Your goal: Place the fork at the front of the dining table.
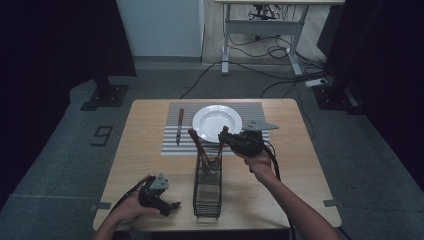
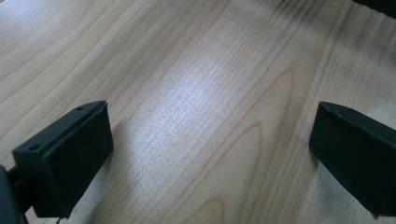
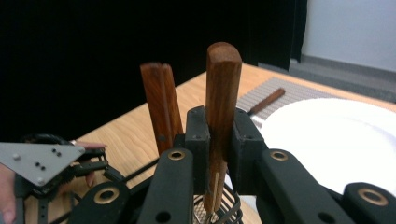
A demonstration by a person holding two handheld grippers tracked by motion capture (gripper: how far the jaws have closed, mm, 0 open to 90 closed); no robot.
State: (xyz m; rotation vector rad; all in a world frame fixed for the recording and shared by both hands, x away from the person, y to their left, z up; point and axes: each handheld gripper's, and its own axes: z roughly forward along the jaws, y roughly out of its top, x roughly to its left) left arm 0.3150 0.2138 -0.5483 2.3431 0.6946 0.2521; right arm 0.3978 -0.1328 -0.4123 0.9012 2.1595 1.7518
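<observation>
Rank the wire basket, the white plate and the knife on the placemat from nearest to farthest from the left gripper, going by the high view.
From the left gripper:
1. Wire basket, just to its right at the near edge.
2. Knife, far side, left on the placemat.
3. White plate, far side, right of the knife.

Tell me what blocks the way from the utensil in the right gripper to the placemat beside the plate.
Nothing visible does. The right gripper clamps a wooden-handled utensil standing in the wire caddy; the striped placemat lies just beyond, holding a knife and white plate.
</observation>
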